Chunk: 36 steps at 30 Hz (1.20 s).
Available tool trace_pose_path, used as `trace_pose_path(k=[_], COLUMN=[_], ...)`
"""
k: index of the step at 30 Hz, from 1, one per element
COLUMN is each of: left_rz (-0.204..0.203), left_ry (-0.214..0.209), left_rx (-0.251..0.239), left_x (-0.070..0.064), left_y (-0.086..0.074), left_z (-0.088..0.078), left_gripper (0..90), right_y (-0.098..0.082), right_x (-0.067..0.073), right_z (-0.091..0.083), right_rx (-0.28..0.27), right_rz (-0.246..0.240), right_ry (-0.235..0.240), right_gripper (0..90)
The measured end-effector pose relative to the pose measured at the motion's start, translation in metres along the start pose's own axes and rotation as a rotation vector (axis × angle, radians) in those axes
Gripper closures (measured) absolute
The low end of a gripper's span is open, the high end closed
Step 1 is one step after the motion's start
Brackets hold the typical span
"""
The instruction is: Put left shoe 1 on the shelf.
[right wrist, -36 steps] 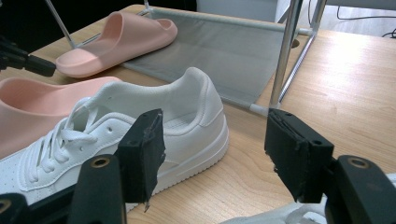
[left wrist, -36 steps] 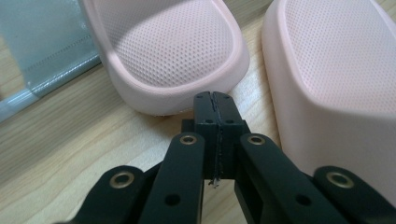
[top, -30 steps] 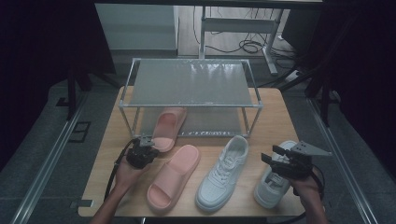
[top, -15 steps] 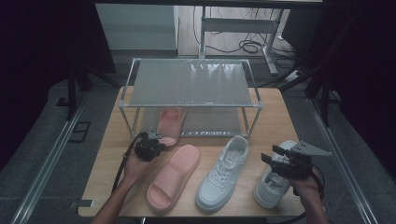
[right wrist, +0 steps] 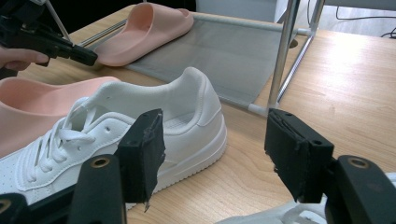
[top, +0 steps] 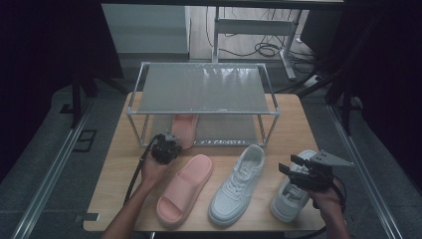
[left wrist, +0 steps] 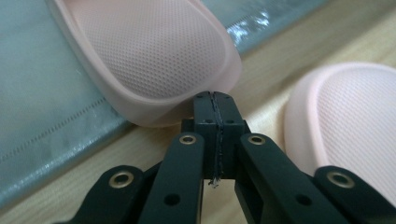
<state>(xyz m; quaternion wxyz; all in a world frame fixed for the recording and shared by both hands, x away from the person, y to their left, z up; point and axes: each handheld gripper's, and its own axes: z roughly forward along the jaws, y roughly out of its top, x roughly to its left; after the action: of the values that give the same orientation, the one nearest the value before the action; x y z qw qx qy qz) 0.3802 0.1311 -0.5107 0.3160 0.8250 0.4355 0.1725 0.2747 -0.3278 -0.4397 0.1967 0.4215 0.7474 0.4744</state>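
Four shoes share this wooden table [top: 298, 114] with a two-tier metal shoe rack [top: 204, 89], which stands at the far half, its grey mesh top shelf bare. On the rack's lower mesh shelf [right wrist: 233, 51] lies one pink slide sandal [top: 183, 128], heel end toward me and overhanging the shelf's front edge. Its partner, the second pink slide [top: 185, 188], lies on the table in front of the rack, angled with its toe toward the near edge. Just to its right sits a white lace-up sneaker [top: 238, 183], heel toward the rack, and farther right, under my right hand, the other white sneaker [top: 287, 199], partly hidden. My left hand [top: 152, 172] holds the left gripper [left wrist: 215, 105] at the rack's front edge; its jaws are pressed fully together with nothing between them, and their tips touch the heel rim of the sandal on the shelf. My right hand [top: 326, 196] holds the right gripper [right wrist: 212, 140] over the right-hand sneaker; its jaws stand wide apart and empty, looking past the heel of the middle sneaker [right wrist: 140, 126] toward a rack leg [right wrist: 282, 51].
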Motion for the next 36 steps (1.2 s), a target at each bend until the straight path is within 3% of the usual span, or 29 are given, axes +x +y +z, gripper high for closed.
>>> trace_pose_path(k=[26,31,36], left_rz=[-0.038,-0.018,-0.019], left_ry=[0.082,0.076,0.053], left_rx=[-0.066,-0.059,-0.099], left_x=[0.001,-0.001,-0.007], left_y=[0.003,0.002,-0.001], left_z=[0.021,0.015,-0.003], left_gripper=[89.2,89.5,90.0], right_y=[0.0,0.0,0.0], right_x=[-0.001,-0.001,-0.001], right_z=[0.0,0.0,-0.001], right_rx=[-0.001,0.0,-0.004], right_rz=[-0.001,0.0,0.005], right_ry=[0.0,0.0,-0.001], right_gripper=[38.1,38.1,38.1])
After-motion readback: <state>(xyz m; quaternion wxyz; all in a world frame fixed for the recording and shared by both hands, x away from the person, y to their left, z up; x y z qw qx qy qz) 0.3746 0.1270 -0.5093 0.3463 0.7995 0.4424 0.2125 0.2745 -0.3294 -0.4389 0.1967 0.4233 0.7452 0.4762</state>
